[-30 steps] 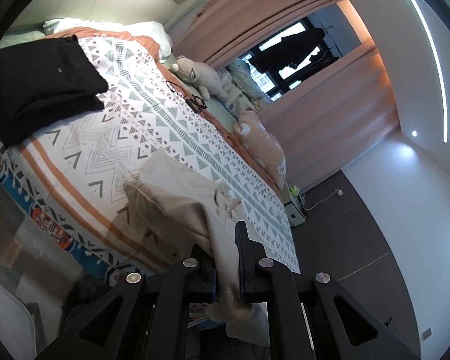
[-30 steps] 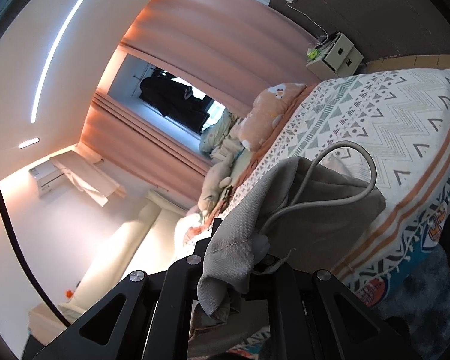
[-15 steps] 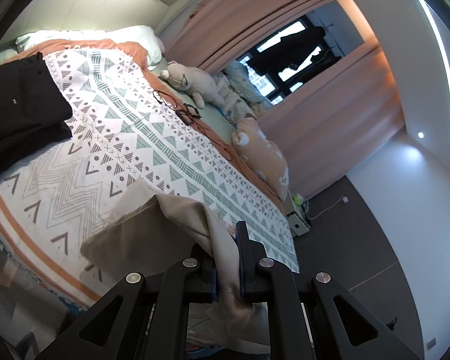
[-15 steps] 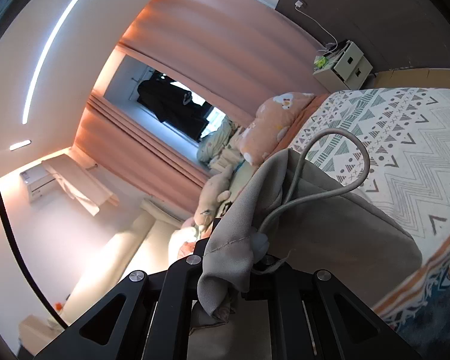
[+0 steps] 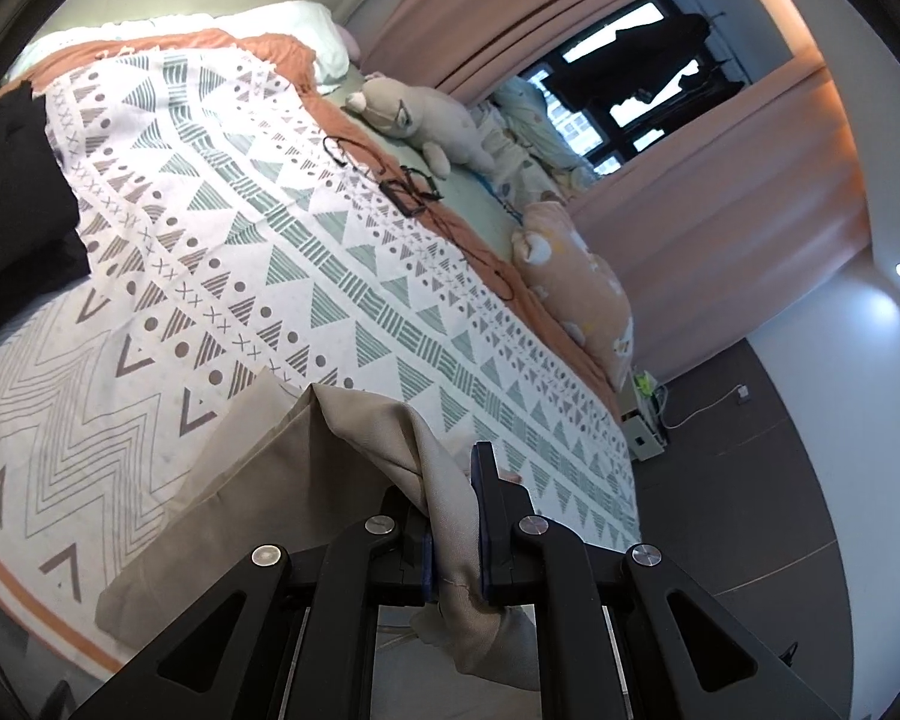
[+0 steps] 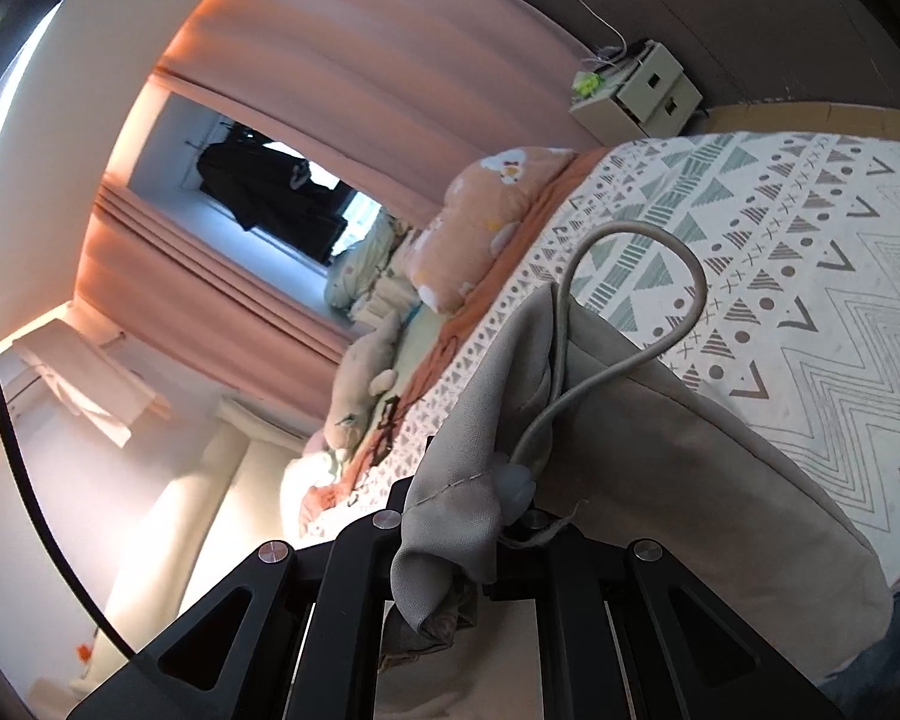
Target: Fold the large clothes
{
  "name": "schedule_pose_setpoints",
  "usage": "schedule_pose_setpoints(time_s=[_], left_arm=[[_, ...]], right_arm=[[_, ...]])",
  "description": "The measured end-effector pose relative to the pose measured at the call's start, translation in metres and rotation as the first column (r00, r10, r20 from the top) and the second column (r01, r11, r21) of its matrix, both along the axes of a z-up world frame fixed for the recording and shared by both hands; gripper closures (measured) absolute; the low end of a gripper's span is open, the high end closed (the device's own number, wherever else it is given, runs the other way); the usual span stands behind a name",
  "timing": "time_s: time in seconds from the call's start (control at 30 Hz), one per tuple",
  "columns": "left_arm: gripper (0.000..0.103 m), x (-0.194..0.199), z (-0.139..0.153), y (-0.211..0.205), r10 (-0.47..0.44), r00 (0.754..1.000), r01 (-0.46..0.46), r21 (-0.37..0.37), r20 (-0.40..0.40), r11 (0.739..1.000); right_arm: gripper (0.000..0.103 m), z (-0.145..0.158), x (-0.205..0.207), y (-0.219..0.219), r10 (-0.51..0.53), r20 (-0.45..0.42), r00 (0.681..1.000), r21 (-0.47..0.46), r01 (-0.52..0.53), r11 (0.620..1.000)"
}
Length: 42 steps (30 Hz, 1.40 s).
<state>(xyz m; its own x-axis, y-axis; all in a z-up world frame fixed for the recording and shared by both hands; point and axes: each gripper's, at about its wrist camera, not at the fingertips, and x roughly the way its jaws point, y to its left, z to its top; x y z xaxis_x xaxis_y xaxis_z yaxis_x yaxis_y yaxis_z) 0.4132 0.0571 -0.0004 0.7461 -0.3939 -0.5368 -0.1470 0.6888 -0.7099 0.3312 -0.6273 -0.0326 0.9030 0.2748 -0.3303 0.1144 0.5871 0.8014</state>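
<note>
A beige garment (image 5: pixel 252 480) lies partly on the patterned bedspread (image 5: pixel 222 264), its near part lifted. My left gripper (image 5: pixel 453 516) is shut on a bunched edge of it, cloth hanging below the fingers. In the right wrist view the same beige garment (image 6: pixel 660 456) drapes over the bed edge, with a grey drawcord loop (image 6: pixel 648 300) standing up from it. My right gripper (image 6: pixel 468 516) is shut on its hem; the cloth hides the fingertips.
A folded black garment (image 5: pixel 12 204) lies at the bed's far left. Plush toys (image 5: pixel 426 114), an orange pillow (image 5: pixel 582 294) and a black cable (image 5: pixel 402 186) line the bed's window side. A small white cabinet (image 6: pixel 642 90) stands on the dark floor past the bed.
Both grippers have moved in over the bed, carrying the beige garment with them. More of the garment now rests on the bedspread, and the black garment has slid toward the left edge of view.
</note>
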Motion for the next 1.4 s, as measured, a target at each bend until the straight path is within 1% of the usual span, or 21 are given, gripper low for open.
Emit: schedule_pose_setpoints(time_s=[0.2,0.4,0.47,0.57,0.63,0.67,0.7,0.73,0.77,0.8,0.83,0.87,0.9,1.0,1.1,1.2,1.3,1.4], left_arm=[[0.093,0.055,-0.045,-0.004,0.002,0.995,-0.001,0.006,-0.095,1.000],[0.093,0.104,-0.101,-0.006,-0.012,0.980,0.017,0.019,-0.199,1.000],[0.093,0.117,-0.116,-0.008,-0.022,0.976,0.027,0.018,-0.218,0.999],[0.092,0.136,-0.134,-0.010,-0.033,0.971,0.038,0.018,-0.238,0.999],[0.091,0.146,-0.144,-0.010,-0.044,0.970,0.043,-0.009,-0.240,0.999],[0.084,0.151,-0.149,-0.010,-0.055,0.970,0.048,-0.035,-0.239,0.998],[0.072,0.154,-0.153,-0.010,-0.063,0.969,0.051,-0.055,-0.240,0.997],[0.063,0.157,-0.155,-0.009,-0.066,0.968,0.050,-0.069,-0.240,0.996],[0.046,0.158,-0.158,-0.007,-0.063,0.971,0.045,-0.083,-0.232,0.996],[0.037,0.157,-0.158,-0.005,-0.051,0.974,0.032,-0.088,-0.220,0.996],[0.036,0.154,-0.157,-0.003,-0.034,0.977,0.017,-0.083,-0.209,0.996],[0.036,0.152,-0.156,-0.002,-0.023,0.979,0.008,-0.072,-0.205,0.997],[0.036,0.150,-0.154,-0.001,-0.018,0.978,0.005,-0.064,-0.205,0.998],[0.036,0.140,-0.148,0.007,0.004,0.979,-0.015,-0.053,-0.204,0.998],[0.036,0.122,-0.140,0.015,0.038,0.979,-0.038,0.002,-0.201,0.999],[0.036,0.099,-0.136,0.024,0.071,0.975,-0.060,0.057,-0.210,0.997],[0.036,0.077,-0.135,0.034,0.103,0.970,-0.081,0.106,-0.218,0.991],[0.036,0.055,-0.137,0.042,0.120,0.962,-0.086,0.144,-0.246,0.986]], right_arm=[[0.093,-0.041,0.047,-0.003,-0.001,-0.099,0.995,0.017,0.003,1.000],[0.093,-0.083,0.089,-0.002,-0.015,-0.192,0.981,0.016,0.018,1.000],[0.093,-0.094,0.100,-0.002,-0.027,-0.224,0.974,-0.001,0.027,1.000],[0.093,-0.108,0.114,-0.003,-0.035,-0.245,0.969,-0.022,0.031,0.999],[0.091,-0.113,0.122,-0.003,-0.041,-0.260,0.965,-0.035,0.033,0.999],[0.088,-0.119,0.126,-0.005,-0.043,-0.269,0.962,-0.034,0.035,0.999],[0.086,-0.123,0.129,-0.006,-0.043,-0.278,0.960,-0.022,0.039,0.999],[0.084,-0.130,0.131,-0.008,-0.039,-0.289,0.957,-0.001,0.041,0.999],[0.080,-0.134,0.133,-0.009,-0.033,-0.298,0.954,0.016,0.040,0.999],[0.068,-0.139,0.134,-0.009,-0.024,-0.310,0.951,0.029,0.035,0.999],[0.059,-0.142,0.133,-0.008,-0.017,-0.309,0.951,0.037,0.030,0.999],[0.045,-0.142,0.131,-0.008,-0.018,-0.302,0.953,0.039,0.032,0.999],[0.043,-0.140,0.129,-0.008,-0.028,-0.296,0.955,0.032,0.039,0.999],[0.043,-0.129,0.123,-0.006,-0.040,-0.285,0.958,-0.002,0.041,0.999],[0.043,-0.119,0.117,0.000,-0.028,-0.280,0.959,-0.023,0.023,0.999],[0.043,-0.109,0.111,0.012,-0.008,-0.301,0.954,-0.076,-0.016,0.997],[0.043,-0.103,0.102,0.024,0.004,-0.324,0.946,-0.114,-0.043,0.993],[0.043,-0.095,0.091,0.032,0.004,-0.339,0.941,-0.151,-0.059,0.987]])
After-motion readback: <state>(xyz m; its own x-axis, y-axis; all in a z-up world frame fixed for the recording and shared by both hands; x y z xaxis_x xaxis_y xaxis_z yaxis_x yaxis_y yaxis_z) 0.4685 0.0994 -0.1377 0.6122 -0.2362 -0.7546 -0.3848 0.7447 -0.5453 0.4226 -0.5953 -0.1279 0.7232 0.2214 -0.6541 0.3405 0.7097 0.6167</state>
